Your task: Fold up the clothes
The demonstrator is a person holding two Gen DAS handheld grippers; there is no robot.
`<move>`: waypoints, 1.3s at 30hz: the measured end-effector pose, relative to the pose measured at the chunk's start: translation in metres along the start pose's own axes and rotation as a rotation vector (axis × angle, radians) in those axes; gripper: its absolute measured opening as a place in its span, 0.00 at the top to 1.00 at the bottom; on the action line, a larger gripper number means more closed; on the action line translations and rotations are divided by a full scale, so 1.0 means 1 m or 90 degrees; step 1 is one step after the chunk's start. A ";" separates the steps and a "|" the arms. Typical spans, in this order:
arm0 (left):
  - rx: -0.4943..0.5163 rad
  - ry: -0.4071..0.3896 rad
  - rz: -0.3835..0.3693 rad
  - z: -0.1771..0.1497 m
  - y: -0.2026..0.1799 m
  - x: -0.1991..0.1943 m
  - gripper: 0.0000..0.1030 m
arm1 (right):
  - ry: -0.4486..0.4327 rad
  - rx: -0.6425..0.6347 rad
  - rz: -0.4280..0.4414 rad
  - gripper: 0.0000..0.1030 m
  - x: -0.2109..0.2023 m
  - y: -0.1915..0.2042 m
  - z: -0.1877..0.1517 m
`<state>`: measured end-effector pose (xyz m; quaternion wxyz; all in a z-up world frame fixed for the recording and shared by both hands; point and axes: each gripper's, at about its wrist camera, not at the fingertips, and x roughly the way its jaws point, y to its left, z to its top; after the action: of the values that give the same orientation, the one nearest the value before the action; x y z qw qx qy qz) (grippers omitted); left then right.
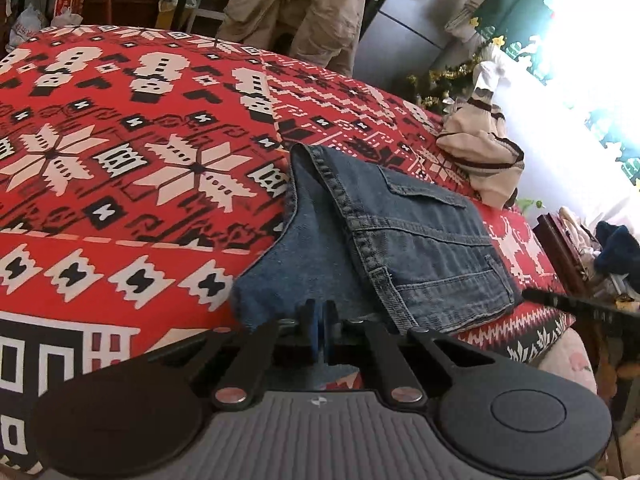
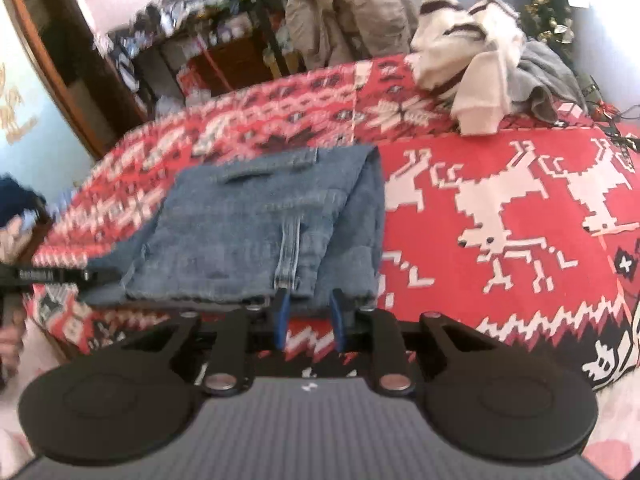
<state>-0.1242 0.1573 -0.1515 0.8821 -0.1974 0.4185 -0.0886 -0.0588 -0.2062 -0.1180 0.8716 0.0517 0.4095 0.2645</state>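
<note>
Folded blue jeans (image 1: 420,236) lie on a red patterned cloth (image 1: 120,152), pocket side up, with a lighter inner flap spread to their left. My left gripper (image 1: 320,312) is at the flap's near edge. Its blue pads are pressed together, denim shows right behind and beneath them, and it looks pinched. In the blurred right wrist view the jeans (image 2: 248,220) lie near the cloth's (image 2: 500,200) front edge. My right gripper (image 2: 310,308) is at their near right corner. Its jaws stand apart, with denim edge and red cloth visible between them and the pads not pressing.
A cream sweater with dark stripes (image 1: 480,152) (image 2: 468,52) and a grey garment (image 2: 548,76) are heaped at the far corner. A beige jacket (image 1: 304,8) hangs behind the table. Dark blue fabric (image 1: 616,248) sits on clutter off the table's side.
</note>
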 end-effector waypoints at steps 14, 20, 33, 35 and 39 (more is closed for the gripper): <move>-0.007 -0.003 0.002 0.000 0.000 -0.004 0.96 | 0.021 -0.055 -0.097 0.96 0.042 -0.016 0.024; -0.005 -0.042 0.005 0.015 -0.010 -0.009 0.93 | -0.010 -0.089 -0.094 0.96 0.039 -0.007 0.037; 0.003 -0.021 0.015 0.010 -0.013 0.003 0.93 | -0.016 -0.139 -0.102 0.96 0.065 -0.010 0.053; -0.005 -0.026 0.015 0.015 -0.010 0.004 0.93 | -0.010 -0.166 -0.086 0.96 0.064 -0.005 0.054; 0.013 -0.024 0.028 0.022 -0.013 0.006 0.93 | 0.006 -0.204 -0.105 0.96 0.086 -0.002 0.055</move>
<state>-0.1028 0.1499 -0.1380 0.8933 -0.1810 0.4054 -0.0697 0.0281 -0.1578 -0.1411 0.8856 -0.1227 0.3690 0.2539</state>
